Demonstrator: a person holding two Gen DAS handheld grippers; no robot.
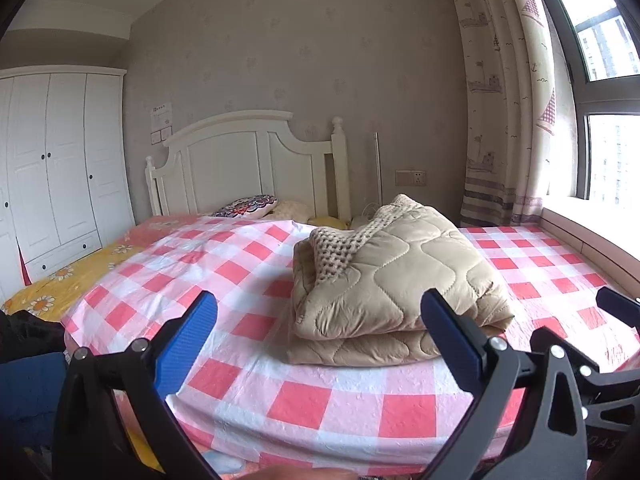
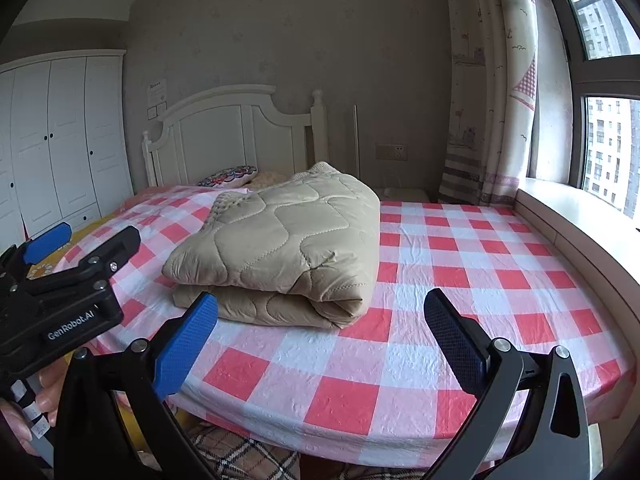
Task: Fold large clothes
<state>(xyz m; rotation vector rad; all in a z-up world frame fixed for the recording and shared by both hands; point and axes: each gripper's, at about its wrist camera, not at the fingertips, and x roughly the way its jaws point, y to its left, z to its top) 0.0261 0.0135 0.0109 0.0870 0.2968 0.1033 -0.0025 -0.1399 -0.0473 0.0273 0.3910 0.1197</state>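
A beige quilted garment [image 1: 396, 280] lies folded in a thick stack on the red-and-white checked bed cover [image 1: 304, 404], with a knitted cream lining showing at its top. It also shows in the right wrist view [image 2: 284, 248]. My left gripper [image 1: 318, 336] is open and empty, held just short of the stack's near edge. My right gripper [image 2: 320, 340] is open and empty, over the checked cover [image 2: 460, 264] to the right of the stack's front corner. The left gripper also shows at the left of the right wrist view [image 2: 60, 264].
A white headboard [image 1: 248, 160] and pillows [image 1: 248, 206] stand at the far end of the bed. A white wardrobe [image 1: 52, 160] is at the left. A window sill [image 2: 580, 216] and curtain [image 2: 492, 92] run along the right. Dark clothes [image 1: 28, 336] lie at the left.
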